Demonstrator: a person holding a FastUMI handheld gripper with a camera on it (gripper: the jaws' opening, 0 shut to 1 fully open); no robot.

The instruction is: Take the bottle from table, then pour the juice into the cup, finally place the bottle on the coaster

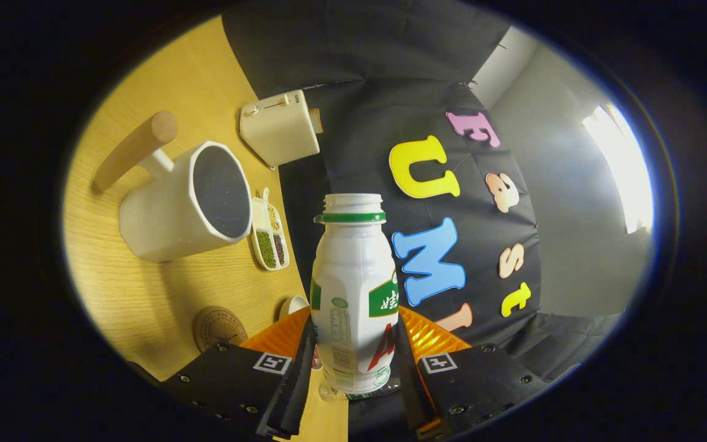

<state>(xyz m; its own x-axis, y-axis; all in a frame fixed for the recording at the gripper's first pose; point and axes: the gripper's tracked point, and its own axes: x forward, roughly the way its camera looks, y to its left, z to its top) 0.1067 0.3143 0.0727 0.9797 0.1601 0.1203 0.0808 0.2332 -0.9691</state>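
A white plastic bottle with a green neck ring and no cap is held between my fingers, and my gripper is shut on its lower body. The whole view is rolled, so the wooden table stands steeply to one side of the bottle. A white cup with a long wooden handle sits on the table beyond the fingers, its dark opening facing the bottle. The round brown coaster lies on the table close to one finger, nearer than the cup.
A white toaster-like box stands at the table's back edge. A small white dish with green and dark beans lies between cup and bottle. A small white bowl sits by the coaster. Black cloth wall lies behind.
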